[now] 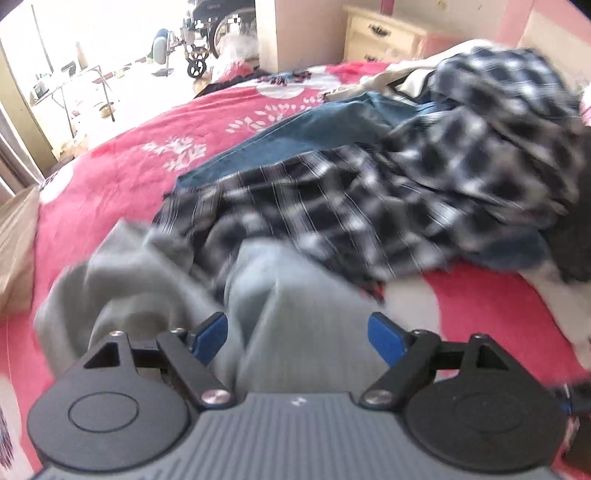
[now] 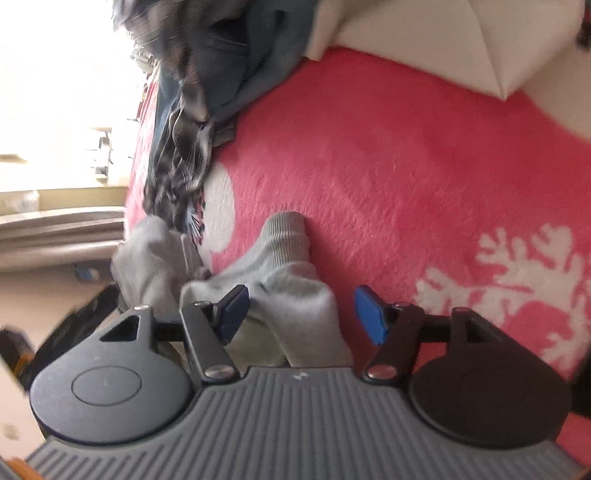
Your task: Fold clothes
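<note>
The bed carries a pink bedspread [image 1: 122, 166] with white leaf and disc motifs; it fills most of both views. In the left wrist view, a bright doorway area lies at 11 o'clock, with a wheeled frame [image 1: 195, 40] that is too washed out to identify. A cream drawer unit [image 1: 384, 35] stands at 1 o'clock beyond the bed edge.

A pile of clothes occupies the 1 to 3 o'clock sector of the left wrist view. It consists of a black-and-white plaid shirt [image 1: 424, 177] lying over blue jeans [image 1: 310, 129], with a cream garment [image 1: 417, 79] behind them. The plaid shirt is motion-blurred.

The grey garment [image 1: 155, 273] lies crumpled on the bedspread at 6 o'clock, just in front of the pile and touching the plaid shirt's near edge. In the right wrist view its ribbed cuff [image 2: 284, 229] points toward 12 o'clock, flat on the bedspread.

The left tongs [image 1: 297, 332] point steeply down over the grey garment. The jaws stand wide apart; the blue pads [image 1: 386, 338] press on nothing.

The right tongs [image 2: 299, 314] are rolled, so the bed edge runs vertically at 9 o'clock. The jaws stand apart with a fold of the grey garment between them; the pads [image 2: 369, 314] do not clamp it.
</note>
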{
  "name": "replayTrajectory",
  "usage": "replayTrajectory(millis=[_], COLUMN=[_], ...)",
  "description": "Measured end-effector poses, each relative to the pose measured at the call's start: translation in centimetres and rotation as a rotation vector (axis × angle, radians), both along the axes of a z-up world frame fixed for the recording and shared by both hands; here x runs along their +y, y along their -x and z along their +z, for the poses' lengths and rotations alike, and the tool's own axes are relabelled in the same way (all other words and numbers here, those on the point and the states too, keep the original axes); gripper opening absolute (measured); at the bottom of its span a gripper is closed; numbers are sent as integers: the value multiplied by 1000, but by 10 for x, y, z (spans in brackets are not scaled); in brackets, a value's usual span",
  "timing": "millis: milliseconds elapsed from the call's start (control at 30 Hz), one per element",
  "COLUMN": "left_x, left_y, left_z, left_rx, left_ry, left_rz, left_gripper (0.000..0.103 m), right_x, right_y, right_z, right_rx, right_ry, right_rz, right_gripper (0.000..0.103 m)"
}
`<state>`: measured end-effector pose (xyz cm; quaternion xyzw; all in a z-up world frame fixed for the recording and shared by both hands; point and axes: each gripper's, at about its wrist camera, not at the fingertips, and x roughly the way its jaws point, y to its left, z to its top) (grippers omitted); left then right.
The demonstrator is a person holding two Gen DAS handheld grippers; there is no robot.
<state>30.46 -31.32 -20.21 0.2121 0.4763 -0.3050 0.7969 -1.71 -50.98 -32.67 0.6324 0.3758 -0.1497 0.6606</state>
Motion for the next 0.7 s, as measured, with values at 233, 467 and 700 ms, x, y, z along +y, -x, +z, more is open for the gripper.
replayTrajectory(millis=[233,467,700], left_x=[-48,0,143], left_y=[-52,-42,6], left_z=[-49,-8,77], left_rx=[88,32,-71], left_ry=[-176,-55,209], left_rz=[74,139,352], left_gripper=[42,13,12], right_x=[0,-7,-16], right_y=[-17,-40,-69], right_z=[-29,10,104], right_rx=[1,-69,-426], right_ry=[-98,63,226], right_rz=[-35,3,107], right_gripper=[61,12,11])
